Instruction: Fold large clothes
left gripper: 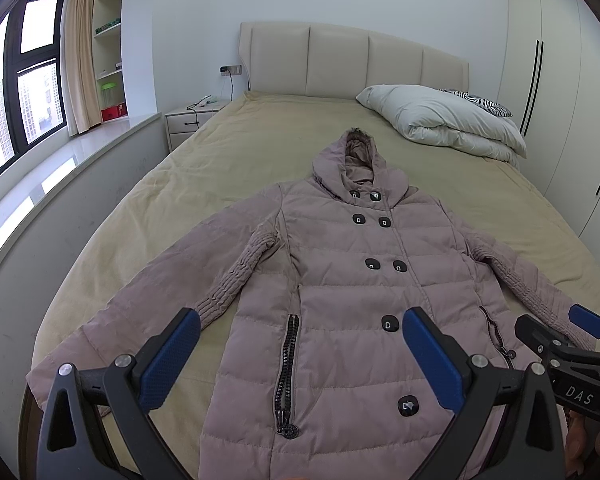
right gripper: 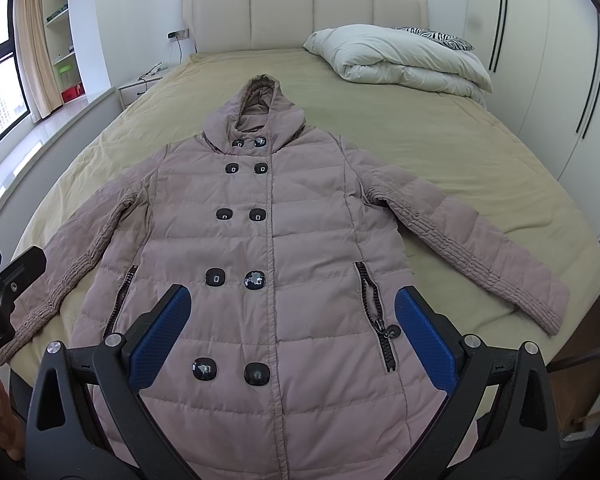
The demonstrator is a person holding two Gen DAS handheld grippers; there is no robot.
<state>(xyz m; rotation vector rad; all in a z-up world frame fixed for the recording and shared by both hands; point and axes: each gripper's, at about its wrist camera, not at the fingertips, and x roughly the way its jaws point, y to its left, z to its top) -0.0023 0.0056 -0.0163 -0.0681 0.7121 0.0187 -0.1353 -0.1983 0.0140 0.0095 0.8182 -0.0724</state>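
A dusty-pink quilted hooded coat (left gripper: 340,264) (right gripper: 300,200) lies front up and buttoned on the bed, hood toward the headboard and both sleeves spread outward. My left gripper (left gripper: 300,320) hovers open above the coat's lower left part, near the left pocket zipper (left gripper: 286,360), with nothing between its blue pads. My right gripper (right gripper: 292,300) hovers open over the lower front, beside the right pocket zipper (right gripper: 374,312), also holding nothing. Each gripper shows at the edge of the other's view: the right gripper (left gripper: 554,322) by the right cuff, the left gripper (right gripper: 10,260) by the left sleeve.
The bed (left gripper: 220,152) has a beige cover. A folded white duvet (left gripper: 440,120) and a zebra pillow (left gripper: 484,102) lie at its far right. A nightstand (left gripper: 188,120) and a window ledge (left gripper: 60,168) stand on the left, a white wardrobe (left gripper: 560,80) on the right.
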